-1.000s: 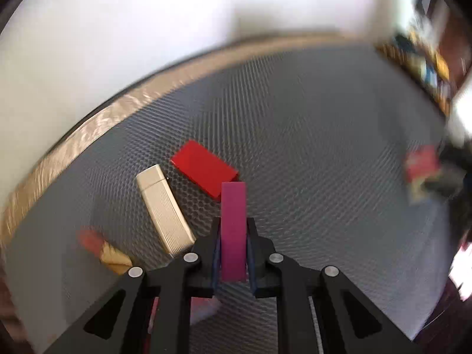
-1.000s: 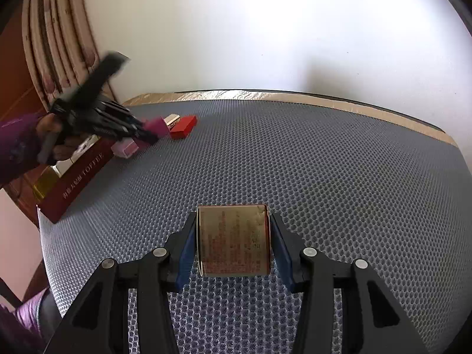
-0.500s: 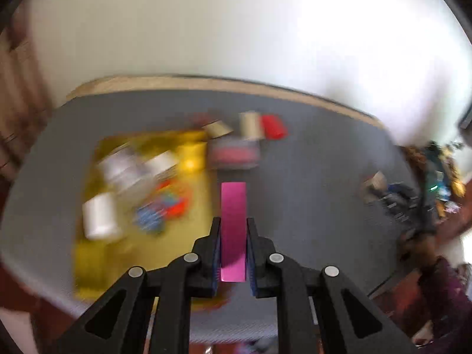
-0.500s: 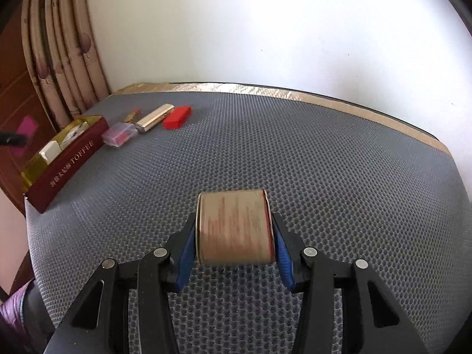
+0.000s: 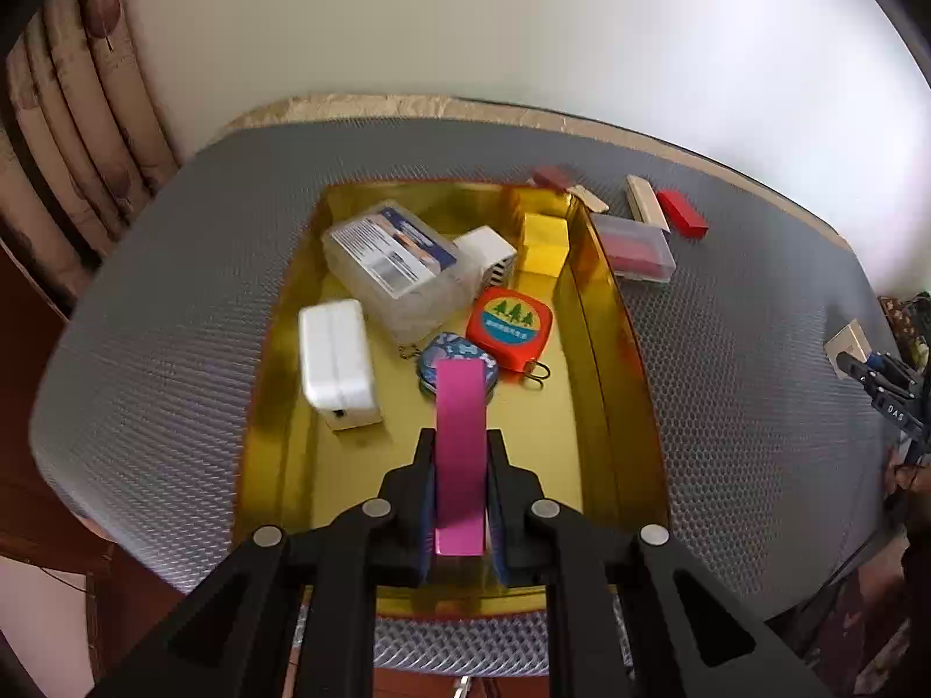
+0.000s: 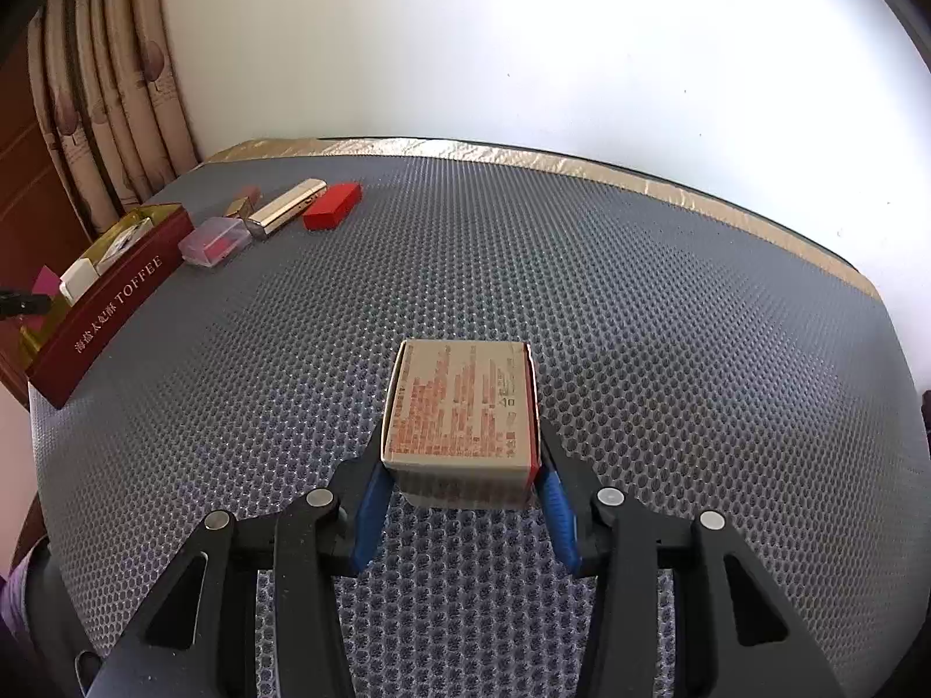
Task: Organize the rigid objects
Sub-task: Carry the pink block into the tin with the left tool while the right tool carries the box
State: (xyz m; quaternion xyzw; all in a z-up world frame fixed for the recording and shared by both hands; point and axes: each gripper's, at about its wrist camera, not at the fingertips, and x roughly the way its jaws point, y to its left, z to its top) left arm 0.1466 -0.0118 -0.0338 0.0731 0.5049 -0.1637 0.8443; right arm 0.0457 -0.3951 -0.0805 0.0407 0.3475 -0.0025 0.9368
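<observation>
The left gripper (image 5: 459, 459) is closed tight on a slim magenta bar (image 5: 459, 453), glossy and flat-sided, standing lengthwise between the fingers and poking out past their tips. It hangs over a gold-lined tray (image 5: 605, 360) on the grey mesh table mat (image 5: 727, 384). In the tray lie a white adapter block (image 5: 336, 362), a clear plastic case (image 5: 395, 267), a yellow box (image 5: 544, 244), an orange tape measure (image 5: 512, 323) and a round blue item (image 5: 459, 358). Just outside its right wall sit a clear box with red contents (image 5: 637, 247), a beige stick (image 5: 645, 202) and a red block (image 5: 682, 220).

The right gripper (image 6: 462, 471) is clamped on a tan cardboard box (image 6: 462, 413) with red print, held above the mat, well apart from the tray.

Half a second ago the left view was blurred, with the tray off to the left; now it is sharp, the bar centred over the tray. The cardboard box looked smeared then and is crisp now.
</observation>
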